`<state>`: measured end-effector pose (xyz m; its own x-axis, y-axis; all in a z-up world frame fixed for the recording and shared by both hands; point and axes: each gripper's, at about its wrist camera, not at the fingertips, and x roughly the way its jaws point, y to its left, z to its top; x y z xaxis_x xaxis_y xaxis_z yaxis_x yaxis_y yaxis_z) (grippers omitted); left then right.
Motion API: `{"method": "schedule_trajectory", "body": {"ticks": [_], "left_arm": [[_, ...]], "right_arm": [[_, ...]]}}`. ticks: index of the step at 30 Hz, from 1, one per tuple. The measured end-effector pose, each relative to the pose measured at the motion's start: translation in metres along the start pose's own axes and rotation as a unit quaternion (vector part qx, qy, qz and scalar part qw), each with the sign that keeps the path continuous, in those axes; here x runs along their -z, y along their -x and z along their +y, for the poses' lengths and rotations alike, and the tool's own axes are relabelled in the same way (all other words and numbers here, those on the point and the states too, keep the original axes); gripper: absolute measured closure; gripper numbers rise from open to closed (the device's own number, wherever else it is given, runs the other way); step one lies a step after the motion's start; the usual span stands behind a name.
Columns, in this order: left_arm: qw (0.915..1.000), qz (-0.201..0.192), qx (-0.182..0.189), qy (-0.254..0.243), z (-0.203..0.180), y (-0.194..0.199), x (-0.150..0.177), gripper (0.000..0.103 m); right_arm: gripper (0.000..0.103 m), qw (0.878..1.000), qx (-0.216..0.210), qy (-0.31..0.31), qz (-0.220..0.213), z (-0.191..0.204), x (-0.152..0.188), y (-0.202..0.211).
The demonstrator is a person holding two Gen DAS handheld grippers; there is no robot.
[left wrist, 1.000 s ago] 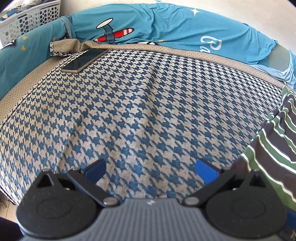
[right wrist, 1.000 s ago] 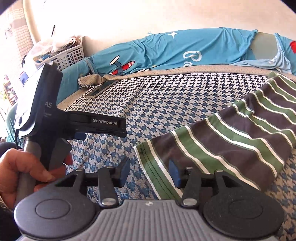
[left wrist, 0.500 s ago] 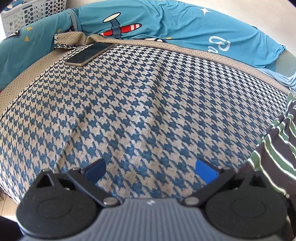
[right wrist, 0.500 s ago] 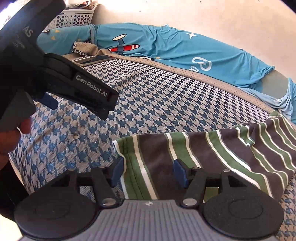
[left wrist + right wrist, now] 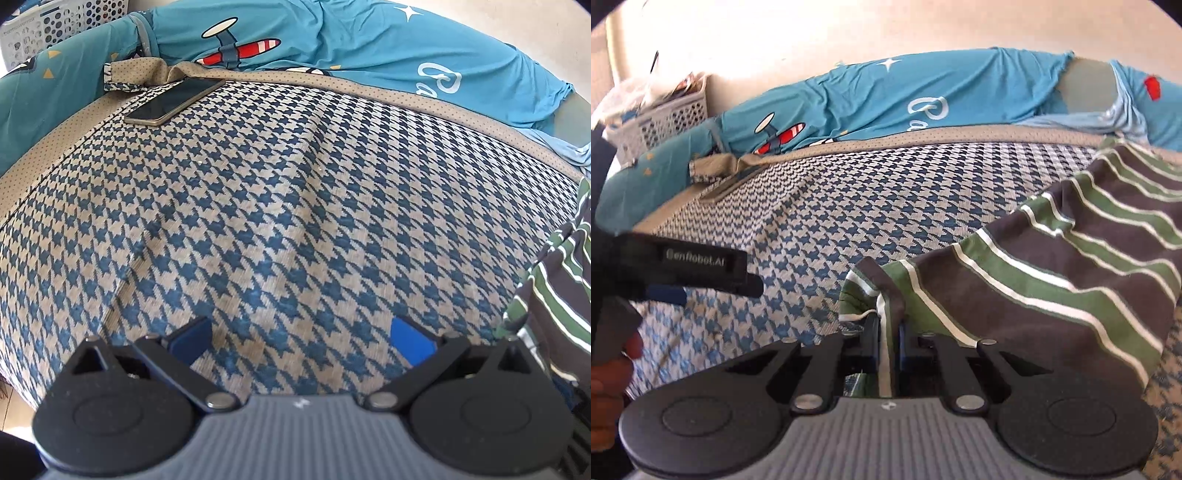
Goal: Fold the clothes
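A striped garment [image 5: 1052,266] in dark grey, green and white lies on the right of a houndstooth blanket [image 5: 295,206]. My right gripper [image 5: 888,332] is at the garment's near left corner. Its jaws are closing, and the blue pads pinch the hem, which bunches up between them. In the left wrist view my left gripper [image 5: 301,332] is open over bare blanket with nothing between its fingers. The garment's edge [image 5: 554,288] shows at that view's far right. From the right wrist view the left gripper [image 5: 701,273] hovers to the left of the garment, apart from it.
A phone [image 5: 173,101] lies at the blanket's far left corner. Blue bedding with a plane print [image 5: 332,40] runs along the back by the wall. A white laundry basket [image 5: 665,122] stands at the back left. A person's hand [image 5: 609,373] holds the left gripper's handle.
The right gripper came down onto the garment's corner and its jaws went from wide apart to pinching the hem. The left gripper stayed open and has hardly moved.
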<state>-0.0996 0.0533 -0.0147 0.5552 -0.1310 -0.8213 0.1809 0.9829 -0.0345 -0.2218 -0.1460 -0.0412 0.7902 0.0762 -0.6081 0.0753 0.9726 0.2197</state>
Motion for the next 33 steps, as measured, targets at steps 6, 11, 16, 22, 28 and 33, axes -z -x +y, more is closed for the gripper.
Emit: {"method": "schedule_trajectory", "body": {"ticks": [6,11,16,22,28,33], "left_arm": [[1.0000,0.002,-0.001,-0.004,-0.001,0.000,0.000,0.000],[1.0000,-0.001,0.004,0.002,0.002,0.005,-0.003,0.000],[0.9996,-0.015,-0.002,0.023,0.013,0.014,-0.012,0.000],[0.9968,-0.045,-0.025,0.062,0.038,0.026,-0.028,0.000],[0.9895,-0.080,-0.066,0.100,0.067,0.037,-0.039,0.000],[0.9860,-0.081,-0.087,0.117,0.079,0.036,-0.040,0.000]], "right_arm": [[0.093,0.997,-0.042,-0.065,0.007,-0.007,-0.010,0.000],[0.093,0.995,-0.057,-0.077,-0.014,0.003,-0.029,0.003],[0.093,0.993,-0.073,-0.088,-0.025,0.021,-0.049,-0.002],[0.093,0.990,-0.108,-0.085,-0.025,0.058,-0.064,-0.018],[0.093,0.985,-0.154,-0.074,-0.020,0.097,-0.081,-0.045],[0.085,0.986,-0.160,-0.049,-0.015,0.127,-0.094,-0.061]]}}
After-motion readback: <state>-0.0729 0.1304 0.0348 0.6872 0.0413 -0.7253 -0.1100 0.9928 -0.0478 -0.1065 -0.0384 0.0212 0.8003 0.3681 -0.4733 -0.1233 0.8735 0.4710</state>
